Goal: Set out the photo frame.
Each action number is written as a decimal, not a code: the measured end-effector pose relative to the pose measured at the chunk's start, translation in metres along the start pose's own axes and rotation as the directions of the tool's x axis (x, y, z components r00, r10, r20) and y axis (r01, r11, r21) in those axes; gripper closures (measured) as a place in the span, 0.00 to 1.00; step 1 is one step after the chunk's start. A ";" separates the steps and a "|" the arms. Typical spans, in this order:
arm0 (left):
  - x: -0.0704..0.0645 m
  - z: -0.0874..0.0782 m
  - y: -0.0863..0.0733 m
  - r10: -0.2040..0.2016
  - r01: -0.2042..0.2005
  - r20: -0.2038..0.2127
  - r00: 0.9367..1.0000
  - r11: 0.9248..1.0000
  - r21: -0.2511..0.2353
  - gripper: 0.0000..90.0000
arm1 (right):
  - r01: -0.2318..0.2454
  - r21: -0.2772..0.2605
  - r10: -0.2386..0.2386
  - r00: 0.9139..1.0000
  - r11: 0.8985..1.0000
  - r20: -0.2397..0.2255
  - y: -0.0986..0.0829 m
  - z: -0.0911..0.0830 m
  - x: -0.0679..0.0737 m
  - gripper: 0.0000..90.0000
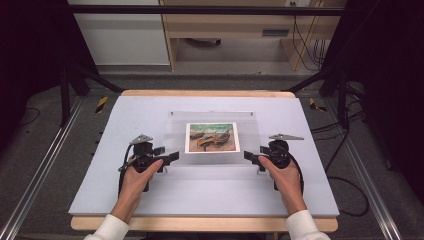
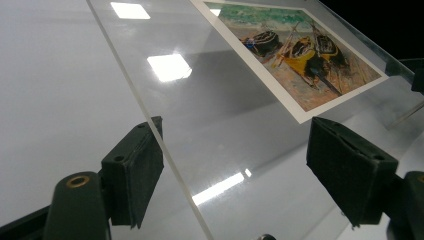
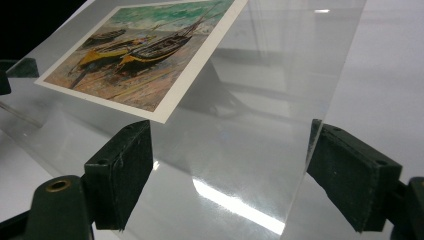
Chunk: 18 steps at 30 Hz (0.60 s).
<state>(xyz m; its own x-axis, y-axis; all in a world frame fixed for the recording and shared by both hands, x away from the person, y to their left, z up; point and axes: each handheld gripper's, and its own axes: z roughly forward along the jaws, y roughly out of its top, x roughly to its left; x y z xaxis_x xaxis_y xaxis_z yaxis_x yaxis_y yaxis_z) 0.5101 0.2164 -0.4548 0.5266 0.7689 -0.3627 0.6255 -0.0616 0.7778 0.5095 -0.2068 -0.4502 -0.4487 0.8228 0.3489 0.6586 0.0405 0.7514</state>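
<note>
On the bench's white mat (image 1: 150,195), a clear sheet (image 1: 212,160) lies between the two hand-held grippers, with a print (image 1: 211,137) of beached boats on it. The print sits ahead of both grippers, toward the far half of the sheet, and well apart from either one's jaws.

The left hand-held gripper (image 1: 170,158) is held in the person's left hand (image 1: 137,175) at the sheet's left edge, pointing inward to the right. In the left gripper view its jaws stand wide (image 2: 235,170), one pad on each side of the sheet's edge, which runs up between them. The near pad lies just beside that edge; I cannot tell whether it touches. The far pad is clear of the sheet's surface. The print (image 2: 295,50) lies ahead and toward the far-pad side.

The right hand-held gripper (image 1: 248,157), in the right hand (image 1: 282,172), mirrors it at the sheet's right edge, pointing inward to the left. In the right gripper view its jaws are likewise wide (image 3: 230,175), and the sheet (image 3: 240,150) passes between the pads, its edge close to the right-hand pad; contact cannot be made out. The print (image 3: 145,55) lies ahead and to the left-pad side, its white corner just beyond that pad.

Ceiling lights reflect off the sheet (image 2: 200,140) in both gripper views.
</note>
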 end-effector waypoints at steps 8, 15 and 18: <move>-0.007 -0.007 -0.006 0.026 -0.026 -0.020 0.999 0.999 -0.031 0.28 | 0.045 -0.014 -0.045 0.999 0.999 0.019 -0.005 -0.008 0.007 0.24; -0.012 -0.015 -0.011 0.034 -0.036 -0.033 0.999 0.998 -0.048 0.34 | 0.079 -0.024 -0.078 0.996 0.997 0.035 -0.010 -0.017 0.012 0.29; -0.014 -0.018 -0.014 0.034 -0.036 -0.039 0.999 0.998 -0.053 0.36 | 0.084 -0.027 -0.083 0.996 0.996 0.040 -0.013 -0.021 0.014 0.31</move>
<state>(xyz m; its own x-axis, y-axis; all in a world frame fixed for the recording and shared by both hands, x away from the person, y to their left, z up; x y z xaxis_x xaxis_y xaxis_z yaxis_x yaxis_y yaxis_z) 0.4841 0.2180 -0.4515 0.5249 0.7903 -0.3162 0.5746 -0.0549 0.8166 0.4826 -0.2079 -0.4433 -0.4770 0.8387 0.2628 0.6024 0.0942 0.7926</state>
